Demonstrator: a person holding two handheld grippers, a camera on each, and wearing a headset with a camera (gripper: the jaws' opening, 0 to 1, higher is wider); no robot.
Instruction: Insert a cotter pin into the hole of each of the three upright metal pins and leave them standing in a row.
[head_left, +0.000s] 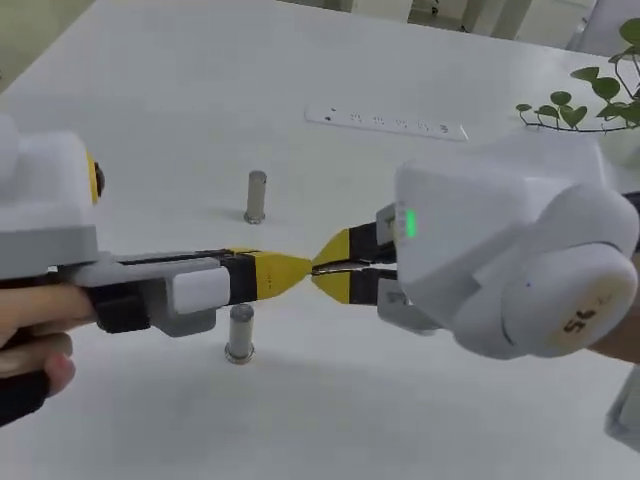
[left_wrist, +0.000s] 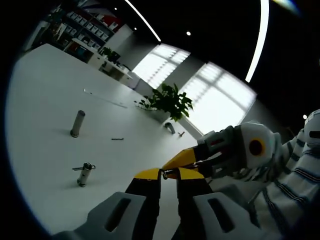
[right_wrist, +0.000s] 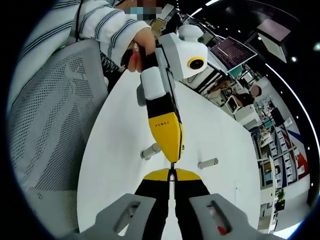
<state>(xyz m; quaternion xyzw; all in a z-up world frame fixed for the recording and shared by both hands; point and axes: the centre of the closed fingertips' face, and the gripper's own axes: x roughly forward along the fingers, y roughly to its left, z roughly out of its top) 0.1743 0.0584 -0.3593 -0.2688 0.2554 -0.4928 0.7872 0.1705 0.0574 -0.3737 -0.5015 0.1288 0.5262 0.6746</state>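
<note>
- The left tongs (head_left: 298, 269) and right tongs (head_left: 336, 266) are meeting tip to tip above the table (head_left: 150, 80), both seemingly nipping one cotter pin (left_wrist: 163, 175) between them.
- The cotter pin is looking like thin, light, springy wire, probably slippery. Holding it by the looped end is likely keeping the legs free.
- A fitted metal pin (left_wrist: 86, 174) and a bare metal pin (left_wrist: 77, 124) are standing on either side of the left tongs' jaws. Both are looking stiff and solid, yet easy to tip.
- A spare cotter pin (left_wrist: 117, 139) is lying beyond them, well ahead of the tongs.
- The tongs are crowding each other, and the left ones are hanging right over the pins.
</note>
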